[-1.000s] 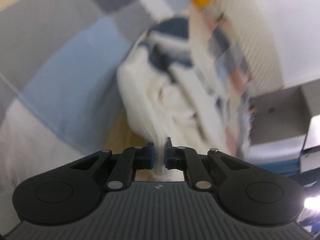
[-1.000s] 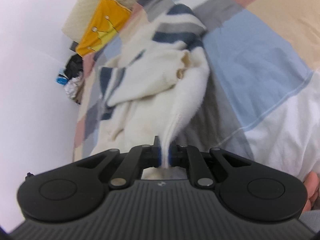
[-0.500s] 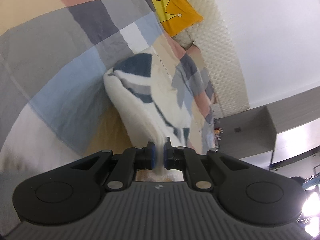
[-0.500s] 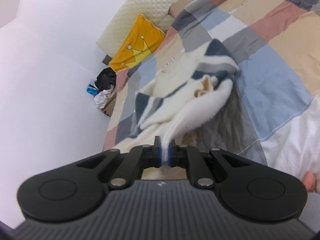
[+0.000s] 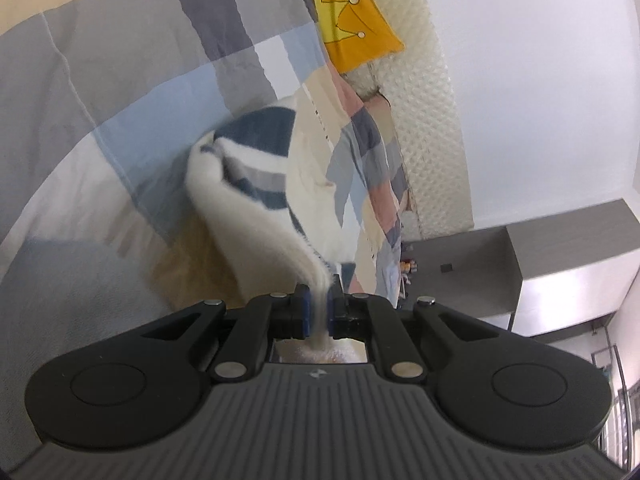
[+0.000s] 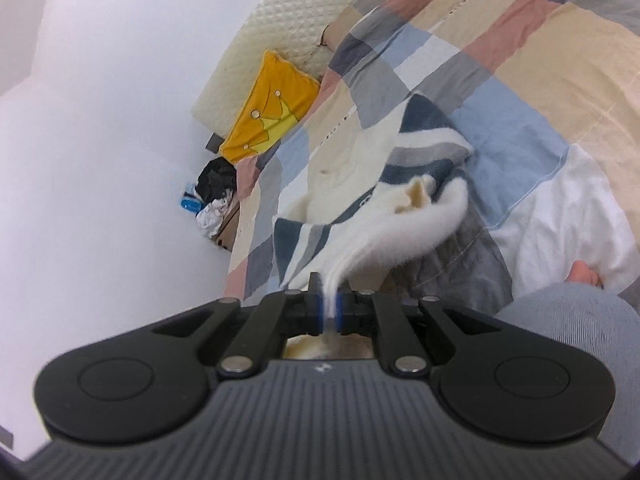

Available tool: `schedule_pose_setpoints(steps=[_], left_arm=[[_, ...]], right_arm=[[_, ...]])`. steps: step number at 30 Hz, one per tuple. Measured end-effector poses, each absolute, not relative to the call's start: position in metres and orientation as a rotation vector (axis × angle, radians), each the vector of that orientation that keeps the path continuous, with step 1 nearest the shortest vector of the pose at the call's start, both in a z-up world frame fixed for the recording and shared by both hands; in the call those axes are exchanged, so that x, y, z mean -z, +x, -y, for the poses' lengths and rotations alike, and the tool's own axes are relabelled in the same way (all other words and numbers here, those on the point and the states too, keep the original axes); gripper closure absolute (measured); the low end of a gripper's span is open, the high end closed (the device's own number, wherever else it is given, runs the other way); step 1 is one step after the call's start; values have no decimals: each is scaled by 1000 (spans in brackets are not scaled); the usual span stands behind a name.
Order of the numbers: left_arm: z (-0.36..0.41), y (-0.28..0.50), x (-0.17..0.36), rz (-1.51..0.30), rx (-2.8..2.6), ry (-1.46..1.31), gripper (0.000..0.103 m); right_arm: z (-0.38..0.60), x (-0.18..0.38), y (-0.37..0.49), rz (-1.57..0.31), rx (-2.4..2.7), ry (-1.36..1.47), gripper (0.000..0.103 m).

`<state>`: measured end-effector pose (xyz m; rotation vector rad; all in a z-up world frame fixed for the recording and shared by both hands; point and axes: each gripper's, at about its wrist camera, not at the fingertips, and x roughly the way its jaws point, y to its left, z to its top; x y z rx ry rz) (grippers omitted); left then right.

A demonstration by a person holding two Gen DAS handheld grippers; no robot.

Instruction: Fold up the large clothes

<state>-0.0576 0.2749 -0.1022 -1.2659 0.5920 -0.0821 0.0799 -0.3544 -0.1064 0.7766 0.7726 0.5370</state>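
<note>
While the cream sweater (image 6: 404, 216) with navy and grey stripes drapes over the patchwork duvet (image 6: 516, 92), the left gripper (image 5: 318, 310) and right gripper (image 6: 329, 312) each pinch its fluffy edge, lifting it.

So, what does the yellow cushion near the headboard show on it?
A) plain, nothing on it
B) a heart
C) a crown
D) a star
C: the yellow cushion leans against the quilted headboard at the far end of the bed, and a crown outline with small round studs at its tips is drawn on its face; the left wrist view shows the same crown.
</note>
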Motion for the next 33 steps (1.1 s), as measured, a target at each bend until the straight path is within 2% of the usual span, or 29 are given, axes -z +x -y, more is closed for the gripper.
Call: schedule_pose_setpoints(steps=[8,21,27,33], left_arm=[[-285,35,90,-559,47,-1237,94],[-325,265,58,-493,-50,-1076,94],[-345,364,104,-544,-128,-1033,94],[-360,429,164,-624,-171,-984,94]], right_arm=[[340,110,161,-774,-491,823,94],[273,98,360,-738,-387,774,94],[247,132,444,-772,-339,772,94],[234,187,506,-849,-278,767,94]])
